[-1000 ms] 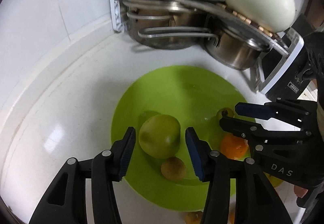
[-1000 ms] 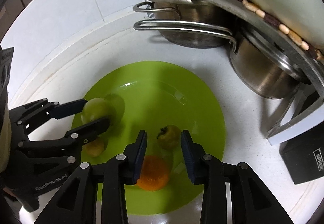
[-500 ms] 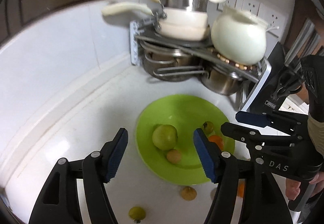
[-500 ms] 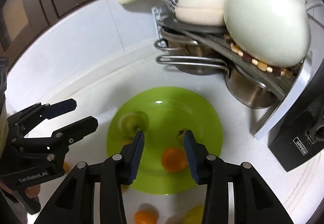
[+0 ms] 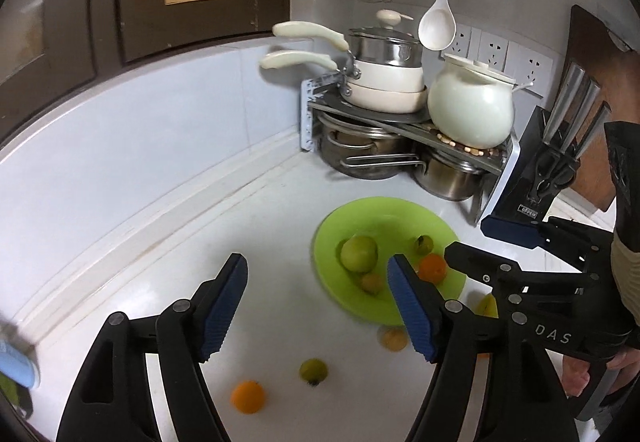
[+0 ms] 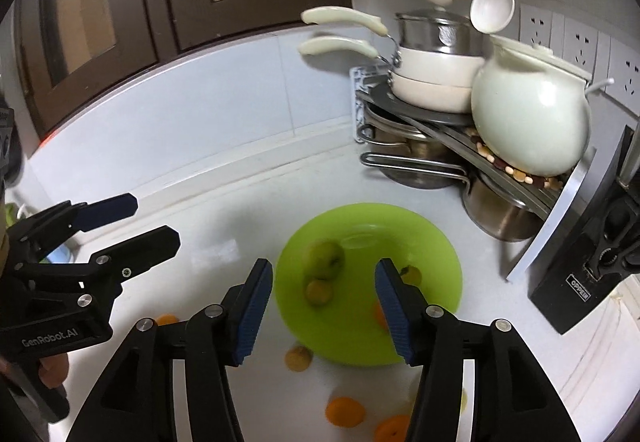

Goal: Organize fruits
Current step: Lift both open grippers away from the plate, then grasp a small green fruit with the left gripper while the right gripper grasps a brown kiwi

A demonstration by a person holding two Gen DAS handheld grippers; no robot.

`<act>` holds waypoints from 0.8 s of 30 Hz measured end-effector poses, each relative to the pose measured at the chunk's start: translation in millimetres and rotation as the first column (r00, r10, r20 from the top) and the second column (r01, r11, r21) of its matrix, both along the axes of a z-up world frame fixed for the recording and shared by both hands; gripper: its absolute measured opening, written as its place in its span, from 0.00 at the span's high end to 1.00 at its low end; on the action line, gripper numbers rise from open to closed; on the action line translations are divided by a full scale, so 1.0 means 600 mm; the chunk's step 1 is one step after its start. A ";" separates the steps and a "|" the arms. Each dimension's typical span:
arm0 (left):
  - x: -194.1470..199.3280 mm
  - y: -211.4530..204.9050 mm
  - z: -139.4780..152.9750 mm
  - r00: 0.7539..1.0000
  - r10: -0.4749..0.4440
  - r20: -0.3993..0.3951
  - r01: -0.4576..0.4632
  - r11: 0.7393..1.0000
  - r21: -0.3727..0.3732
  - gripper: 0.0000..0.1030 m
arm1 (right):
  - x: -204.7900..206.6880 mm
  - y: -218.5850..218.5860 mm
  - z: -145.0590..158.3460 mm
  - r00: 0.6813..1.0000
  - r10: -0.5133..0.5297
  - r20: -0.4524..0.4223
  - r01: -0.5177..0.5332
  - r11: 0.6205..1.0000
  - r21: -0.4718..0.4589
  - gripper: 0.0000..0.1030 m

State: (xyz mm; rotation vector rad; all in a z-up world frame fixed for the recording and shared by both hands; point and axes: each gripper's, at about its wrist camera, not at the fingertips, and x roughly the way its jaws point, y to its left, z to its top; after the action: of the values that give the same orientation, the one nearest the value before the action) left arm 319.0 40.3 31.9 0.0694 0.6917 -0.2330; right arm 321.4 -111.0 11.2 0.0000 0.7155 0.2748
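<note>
Left wrist view is showing me both the left gripper (image 5: 316, 302) and right gripper (image 5: 470, 238) just opening, empty; four fruits are sitting on the green plate (image 5: 384, 214); perhaps five are waiting loose on the counter (image 5: 260, 226).

A round lime-green plate (image 5: 384, 218) is seen lying flat on the white counter. Four fruits are held on it: a large green apple (image 5: 359, 253) left of centre; a small tan fruit (image 5: 371, 283) touching the apple's near side; a small dark-stemmed green fruit (image 5: 423, 244) right of the apple; an orange (image 5: 432, 267) just in front of that, near the plate's right rim. Off the plate, on the counter before its near rim, a small tan fruit (image 5: 393, 339) is noted close by. Farther out lie a yellow-green fruit (image 5: 313, 370) and an orange (image 5: 247, 396). A yellow fruit (image 5: 486, 305) is partly hidden at the plate's right.
</note>
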 end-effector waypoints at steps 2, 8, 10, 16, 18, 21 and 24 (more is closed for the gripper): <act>-0.011 0.006 -0.006 1.000 0.009 0.001 -0.009 1.000 0.002 0.29 | -0.009 0.008 -0.003 1.000 0.009 0.000 -0.009 1.000 -0.002 0.47; -0.037 0.028 -0.038 0.999 0.033 -0.015 -0.033 0.999 0.016 0.29 | -0.032 0.025 -0.025 1.000 0.021 -0.013 -0.021 1.000 -0.013 0.47; -0.041 0.032 -0.051 0.999 0.037 -0.027 -0.037 0.999 0.015 0.29 | -0.034 0.026 -0.036 0.999 0.023 -0.029 -0.023 1.000 -0.011 0.47; -0.050 0.035 -0.101 0.996 0.029 -0.083 -0.027 0.999 0.024 0.29 | -0.040 0.028 -0.080 0.995 0.029 -0.093 -0.030 0.999 -0.018 0.47; -0.048 0.035 -0.118 0.994 0.020 -0.106 -0.018 1.000 0.025 0.29 | -0.039 0.030 -0.095 0.992 0.033 -0.119 -0.035 0.999 -0.019 0.47; -0.046 0.034 -0.140 0.991 0.013 -0.133 -0.009 0.999 0.035 0.29 | -0.038 0.031 -0.116 0.988 0.034 -0.152 -0.037 0.999 -0.020 0.47; -0.043 0.031 -0.158 0.987 0.000 -0.158 0.006 0.999 0.042 0.29 | -0.038 0.032 -0.135 0.983 0.030 -0.180 -0.035 0.999 -0.021 0.47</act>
State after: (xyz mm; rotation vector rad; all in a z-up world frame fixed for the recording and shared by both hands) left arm 293.1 58.9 -63.1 0.0934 0.8543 -0.2282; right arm 298.9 -92.0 -69.8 -0.0103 0.8994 0.2999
